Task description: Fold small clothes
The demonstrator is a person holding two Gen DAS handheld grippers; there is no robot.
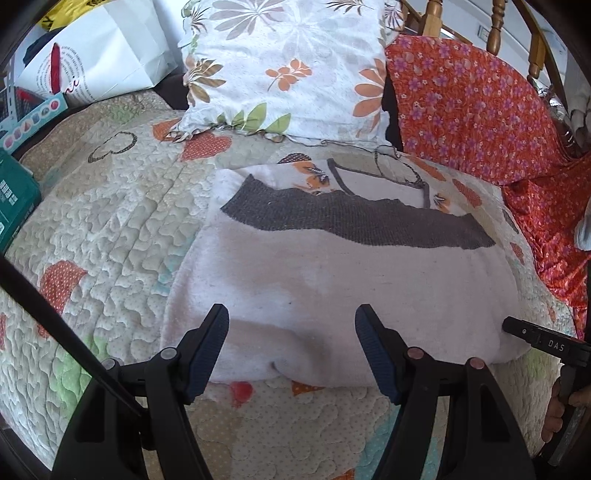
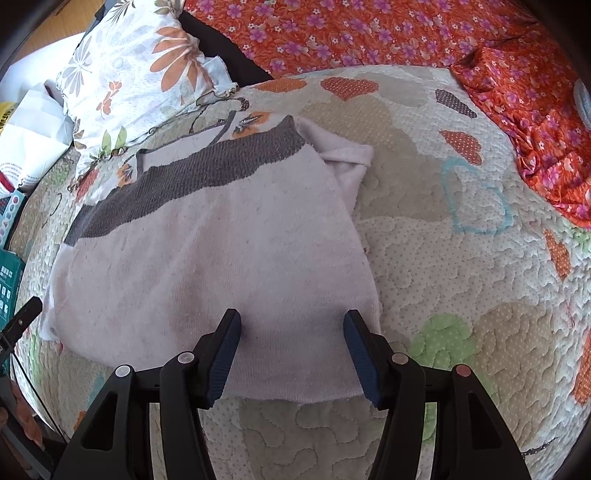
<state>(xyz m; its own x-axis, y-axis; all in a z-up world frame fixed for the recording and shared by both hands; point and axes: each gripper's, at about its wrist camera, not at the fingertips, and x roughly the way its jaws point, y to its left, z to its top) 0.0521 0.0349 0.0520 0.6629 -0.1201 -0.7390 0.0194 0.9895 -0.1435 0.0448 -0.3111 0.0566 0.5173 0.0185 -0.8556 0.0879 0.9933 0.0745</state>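
Note:
A small pale pink knit garment (image 1: 332,269) with a dark grey band (image 1: 354,218) lies flat on the quilted bedspread (image 1: 110,229). My left gripper (image 1: 292,314) stands open over its near left hem, nothing between the pads. The right gripper's finger (image 1: 517,328) shows at the garment's right edge. In the right wrist view the same garment (image 2: 221,251) spreads ahead, one pink sleeve (image 2: 347,155) sticking out at the far right. My right gripper (image 2: 292,317) is open above the near hem, its jaws wide apart and empty. A tip of the left gripper (image 2: 27,310) shows at the far left.
A floral pillow (image 1: 288,62) lies behind the garment, an orange flowered cloth (image 1: 480,110) to the right. A white paper bag (image 1: 99,59) and a green box (image 1: 14,192) sit at the left. Wooden chair posts (image 1: 495,26) rise at the back.

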